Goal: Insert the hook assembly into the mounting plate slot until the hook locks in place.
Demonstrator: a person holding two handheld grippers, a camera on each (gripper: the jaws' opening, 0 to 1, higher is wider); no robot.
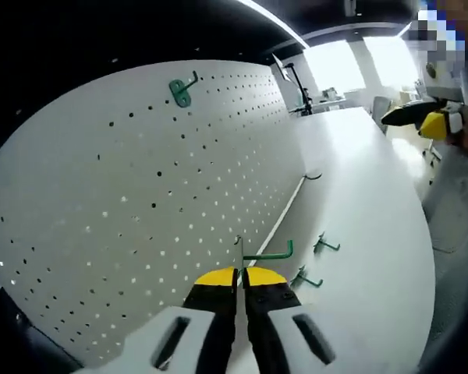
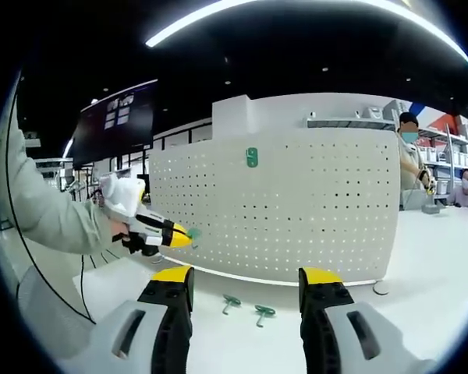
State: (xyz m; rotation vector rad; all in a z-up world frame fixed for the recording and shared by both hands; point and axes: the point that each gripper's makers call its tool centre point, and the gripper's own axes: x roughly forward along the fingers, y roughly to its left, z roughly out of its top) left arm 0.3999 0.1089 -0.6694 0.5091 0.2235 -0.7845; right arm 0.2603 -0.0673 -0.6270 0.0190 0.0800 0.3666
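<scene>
Before the white perforated pegboard (image 1: pixel 140 195), the left gripper (image 1: pixel 240 279) has its yellow-tipped fingers closed on a green wire hook (image 1: pixel 269 253). One green hook (image 1: pixel 181 91) is mounted on the board; two more (image 2: pixel 246 308) lie on the smooth white worktop (image 1: pixel 374 234). The right gripper (image 2: pixel 246 282) is spread wide, empty.

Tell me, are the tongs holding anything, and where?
The left tongs pinch a green hook by its thin metal end; the curved tip sticks out. The right tongs are open, holding nothing.
</scene>
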